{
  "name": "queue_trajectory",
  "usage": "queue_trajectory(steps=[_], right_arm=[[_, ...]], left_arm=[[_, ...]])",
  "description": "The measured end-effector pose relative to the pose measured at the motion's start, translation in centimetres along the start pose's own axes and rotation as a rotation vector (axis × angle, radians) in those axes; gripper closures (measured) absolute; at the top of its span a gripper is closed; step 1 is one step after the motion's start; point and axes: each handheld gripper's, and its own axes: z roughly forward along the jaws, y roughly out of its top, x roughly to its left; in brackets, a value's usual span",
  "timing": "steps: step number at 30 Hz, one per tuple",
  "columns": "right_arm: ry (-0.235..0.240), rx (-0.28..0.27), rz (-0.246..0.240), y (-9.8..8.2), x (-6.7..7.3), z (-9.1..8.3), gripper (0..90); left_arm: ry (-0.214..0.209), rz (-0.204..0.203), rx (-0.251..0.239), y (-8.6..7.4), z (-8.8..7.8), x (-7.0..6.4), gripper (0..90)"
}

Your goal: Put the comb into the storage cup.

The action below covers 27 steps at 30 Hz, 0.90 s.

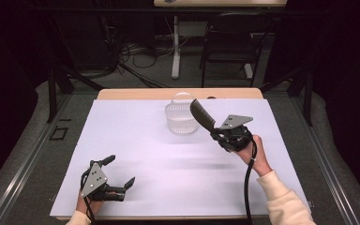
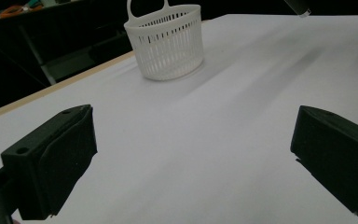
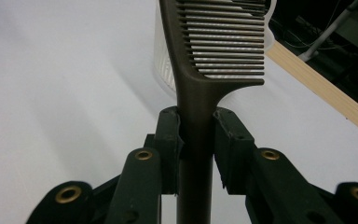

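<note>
Comb (image 1: 202, 114), clamped by its handle in my right gripper (image 1: 217, 135), slants up over the basket (image 1: 182, 118) rim, seemingly just short of the opening, while my left gripper (image 1: 120, 172) rests open, far off.

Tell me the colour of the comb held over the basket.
Dark brown comb, clearest in the right gripper view, held up beside the white basket.
</note>
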Motion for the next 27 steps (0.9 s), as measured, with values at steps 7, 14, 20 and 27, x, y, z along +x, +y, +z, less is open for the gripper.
queue_trajectory(steps=[7,14,20,27], right_arm=[[-0.018,-0.003,-0.01,0.9,-0.3,-0.1,72.8],[-0.026,-0.007,-0.015,1.7,-0.5,0.0,72.8],[-0.039,-0.007,-0.019,2.4,-0.7,0.0,72.8],[-0.05,-0.003,-0.032,3.1,-1.1,0.1,72.8]], left_arm=[[0.003,-0.006,-0.002,0.0,0.0,0.1,0.4],[0.002,-0.006,-0.001,0.0,0.0,0.1,0.3],[0.002,-0.006,-0.002,0.0,-0.1,0.1,0.4],[0.001,-0.007,-0.005,0.0,-0.1,0.0,0.3]])
